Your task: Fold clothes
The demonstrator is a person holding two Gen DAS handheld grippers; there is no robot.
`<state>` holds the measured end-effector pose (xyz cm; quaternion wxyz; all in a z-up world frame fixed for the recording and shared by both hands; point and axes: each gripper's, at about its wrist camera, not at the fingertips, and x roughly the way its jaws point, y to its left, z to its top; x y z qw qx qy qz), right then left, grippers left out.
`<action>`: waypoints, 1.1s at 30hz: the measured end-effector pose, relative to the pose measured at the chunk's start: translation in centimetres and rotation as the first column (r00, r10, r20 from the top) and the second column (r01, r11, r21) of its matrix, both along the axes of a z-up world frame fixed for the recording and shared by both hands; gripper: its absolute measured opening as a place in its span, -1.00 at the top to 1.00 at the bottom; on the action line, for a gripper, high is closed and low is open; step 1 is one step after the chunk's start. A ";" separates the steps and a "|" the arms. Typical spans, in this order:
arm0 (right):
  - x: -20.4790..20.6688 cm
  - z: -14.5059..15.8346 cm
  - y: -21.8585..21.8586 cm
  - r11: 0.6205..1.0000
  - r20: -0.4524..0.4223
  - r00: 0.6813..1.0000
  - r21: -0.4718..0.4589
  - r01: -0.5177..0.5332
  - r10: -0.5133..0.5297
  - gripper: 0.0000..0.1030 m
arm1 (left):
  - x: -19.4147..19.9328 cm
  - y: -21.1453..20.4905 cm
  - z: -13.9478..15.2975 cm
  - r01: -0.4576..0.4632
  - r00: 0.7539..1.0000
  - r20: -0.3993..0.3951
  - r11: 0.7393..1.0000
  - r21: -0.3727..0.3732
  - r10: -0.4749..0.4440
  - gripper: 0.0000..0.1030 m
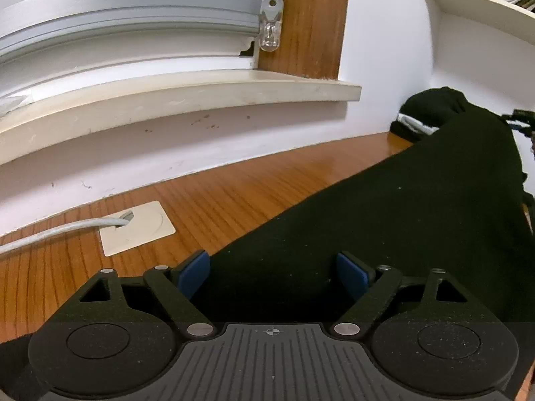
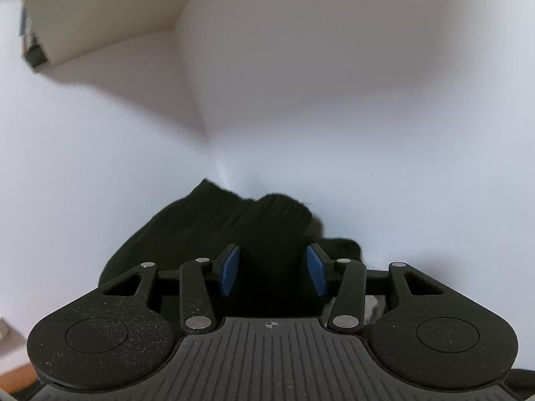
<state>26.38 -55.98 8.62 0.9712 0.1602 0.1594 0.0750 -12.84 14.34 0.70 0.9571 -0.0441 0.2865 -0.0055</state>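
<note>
- The black cloth [image 1: 418, 207] lies on the desk [image 1: 234, 197], running from the left gripper [image 1: 272, 277] away toward the wall corner, where it bunches into a heap beside something white.
- Left gripper: jaws wide, blue pads [image 1: 192, 275] standing either side of the cloth's near end; nothing is pinched.
- Right gripper [image 2: 272, 270]: jaws part open with dark cloth [image 2: 234, 220] filling the gap. I cannot tell whether the pads [image 2: 230, 270] press it or merely straddle it.
- Risk: black cloth against black fingers hides edges, so a close here may catch one layer, or a wrinkle in place of the hem, and the fold would come out skewed.
- Risk: if the right side lifts while the left is loose, the cloth may drag along the desk and bunch.
- Only the left view shows the desk, the cable [image 1: 60, 234] entering its plate [image 1: 138, 227], the sill [image 1: 180, 97] and the shelf [image 1: 481, 3].
- The right view, blurred, shows bare walls past the cloth, little else.
</note>
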 end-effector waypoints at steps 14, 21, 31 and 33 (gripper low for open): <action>-0.2 3.6 1.7 0.997 -0.013 0.997 -0.035 -0.070 0.070 0.90 | 0.1 0.1 0.0 0.007 1.000 -0.005 1.000 -0.006 -0.007 -0.74; -3.0 8.1 5.1 0.982 0.030 0.986 -0.095 -0.162 0.166 0.90 | 0.2 0.1 0.0 0.010 1.000 -0.006 1.000 -0.008 -0.010 -0.77; -9.1 14.8 14.9 0.921 0.088 0.929 -0.195 -0.338 0.360 0.91 | -0.2 0.2 0.1 0.008 1.000 0.016 1.000 -0.018 -0.008 -0.78; -11.3 15.8 17.8 0.886 0.096 0.897 -0.228 -0.403 0.432 0.91 | -0.3 0.2 0.2 0.009 1.000 0.021 1.000 -0.024 -0.008 -0.78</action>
